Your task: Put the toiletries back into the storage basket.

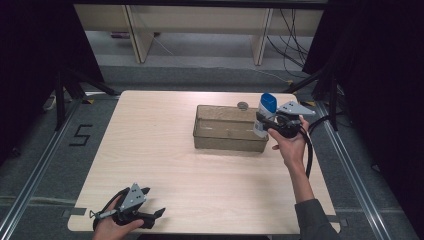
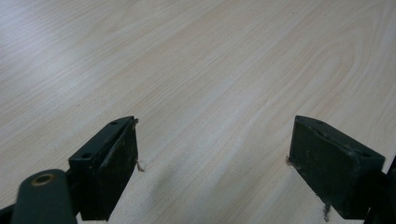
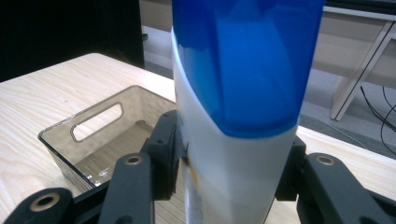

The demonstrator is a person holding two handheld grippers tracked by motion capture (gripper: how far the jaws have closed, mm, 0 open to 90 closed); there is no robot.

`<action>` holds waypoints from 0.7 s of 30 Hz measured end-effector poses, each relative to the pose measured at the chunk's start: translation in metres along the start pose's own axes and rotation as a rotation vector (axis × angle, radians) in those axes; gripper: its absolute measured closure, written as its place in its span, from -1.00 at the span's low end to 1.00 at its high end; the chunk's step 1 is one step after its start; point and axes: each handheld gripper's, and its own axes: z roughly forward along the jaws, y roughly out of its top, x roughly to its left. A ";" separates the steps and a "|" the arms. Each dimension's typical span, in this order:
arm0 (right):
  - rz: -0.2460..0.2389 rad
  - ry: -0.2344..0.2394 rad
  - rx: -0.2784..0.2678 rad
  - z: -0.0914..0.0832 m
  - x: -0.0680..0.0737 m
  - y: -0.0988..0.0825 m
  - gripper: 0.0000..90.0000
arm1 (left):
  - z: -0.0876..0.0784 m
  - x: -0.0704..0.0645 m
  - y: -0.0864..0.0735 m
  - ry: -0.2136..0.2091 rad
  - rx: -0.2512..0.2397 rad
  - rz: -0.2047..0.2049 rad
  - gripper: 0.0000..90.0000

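Upright, white bottle (image 3: 233, 154) (blue cap (image 3: 247, 60))

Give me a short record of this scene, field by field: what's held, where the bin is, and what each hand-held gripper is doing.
held item: white bottle with blue cap, upright
holder: right hand-held gripper, shut on the bottle
position: at the right end of the clear bin
bin contents: nothing visible inside
left hand-held gripper: open, holding nothing, at the near left edge of the table
other: small round object behind the bin
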 end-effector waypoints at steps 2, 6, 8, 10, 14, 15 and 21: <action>0.011 0.001 -0.004 0.002 0.002 -0.002 0.21 | 0.000 -0.001 0.000 -0.002 -0.007 -0.006 -0.66; 0.010 0.002 0.009 0.005 0.002 -0.004 0.22 | 0.000 -0.001 0.000 -0.003 -0.004 -0.003 -0.66; 0.023 -0.004 0.008 0.006 0.002 -0.006 0.22 | 0.000 -0.001 0.000 -0.002 -0.008 -0.004 -0.66; 0.020 0.008 0.023 0.007 0.001 -0.007 0.22 | 0.001 0.000 0.000 -0.003 -0.012 -0.005 -0.66; 0.040 0.003 0.033 0.011 0.002 -0.012 0.22 | 0.000 -0.001 0.000 -0.002 -0.006 -0.005 -0.66; 0.034 0.010 0.034 0.013 0.001 -0.013 0.22 | 0.000 -0.001 0.000 -0.002 -0.007 -0.004 -0.66; 0.033 0.000 0.036 0.017 0.000 -0.018 0.22 | 0.000 -0.001 0.000 -0.007 -0.009 -0.006 -0.66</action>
